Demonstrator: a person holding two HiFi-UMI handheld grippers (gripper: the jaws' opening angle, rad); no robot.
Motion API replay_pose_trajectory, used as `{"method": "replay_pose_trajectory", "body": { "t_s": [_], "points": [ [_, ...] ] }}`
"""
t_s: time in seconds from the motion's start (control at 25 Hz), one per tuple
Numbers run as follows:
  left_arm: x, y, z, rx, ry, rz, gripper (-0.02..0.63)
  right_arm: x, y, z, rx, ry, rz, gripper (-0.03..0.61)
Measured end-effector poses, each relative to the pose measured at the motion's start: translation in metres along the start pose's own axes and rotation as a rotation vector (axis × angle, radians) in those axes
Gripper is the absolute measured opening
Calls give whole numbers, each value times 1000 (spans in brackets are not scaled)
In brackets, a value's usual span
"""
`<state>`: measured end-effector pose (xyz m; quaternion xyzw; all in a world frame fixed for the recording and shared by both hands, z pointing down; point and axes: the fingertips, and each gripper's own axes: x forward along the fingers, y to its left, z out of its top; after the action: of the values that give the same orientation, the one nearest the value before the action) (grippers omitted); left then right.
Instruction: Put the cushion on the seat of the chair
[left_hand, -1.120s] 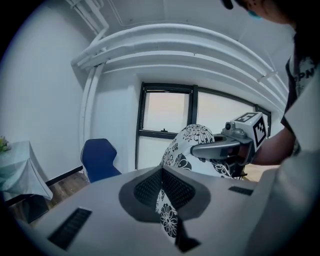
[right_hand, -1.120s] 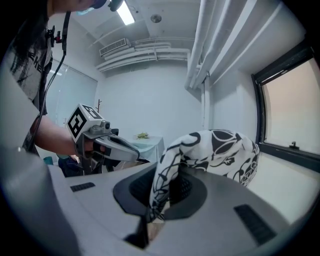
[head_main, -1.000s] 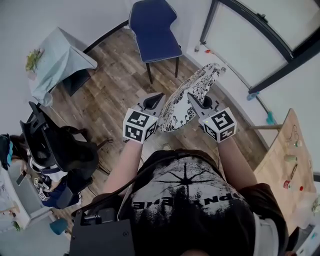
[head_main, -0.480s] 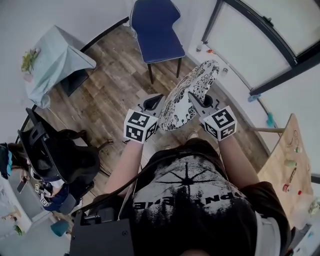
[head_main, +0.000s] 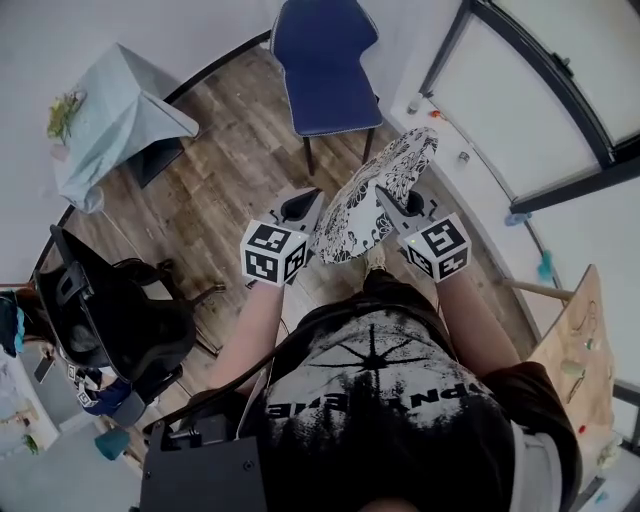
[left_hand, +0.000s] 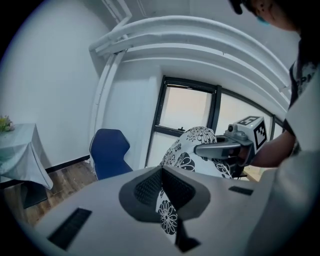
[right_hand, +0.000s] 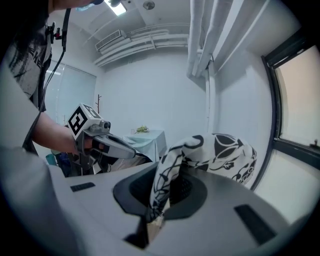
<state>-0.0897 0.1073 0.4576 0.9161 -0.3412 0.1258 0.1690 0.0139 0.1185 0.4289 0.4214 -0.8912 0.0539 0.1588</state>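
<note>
A white cushion (head_main: 372, 195) with black flower print hangs in the air between my two grippers, above the wooden floor. My left gripper (head_main: 312, 215) is shut on the cushion's left edge (left_hand: 167, 215). Its right edge (right_hand: 162, 192) is pinched by my right gripper (head_main: 385, 205), also shut. The blue chair (head_main: 325, 65) stands ahead by the white wall, its seat bare, still some way beyond the cushion. In the left gripper view the blue chair (left_hand: 107, 157) shows left of the cushion, and the right gripper (left_hand: 220, 150) grips the cushion's far side.
A table with a pale cloth (head_main: 120, 115) and a plant stands at the left. A black office chair (head_main: 110, 320) is near my left side. A glass door frame (head_main: 540, 100) runs along the right, and a wooden table (head_main: 575, 350) stands at the right edge.
Both grippers have carried the cushion forward toward the blue chair, which now appears closer and more to the right in the head view. Both grips stay the same.
</note>
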Motion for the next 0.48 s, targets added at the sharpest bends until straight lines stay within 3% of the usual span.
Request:
{"method": "replay_pose_trajectory", "body": {
  "t_s": [0.2,0.4,0.48],
  "points": [
    [52,10,18,-14,20,27,15,19,-55,5,1,3,41,26],
    [141,21,42,-48,58,67,15,48,-151,5,20,2,96,26],
    [155,24,47,-48,63,76,15,53,-165,5,16,-1,102,26]
  ]
}}
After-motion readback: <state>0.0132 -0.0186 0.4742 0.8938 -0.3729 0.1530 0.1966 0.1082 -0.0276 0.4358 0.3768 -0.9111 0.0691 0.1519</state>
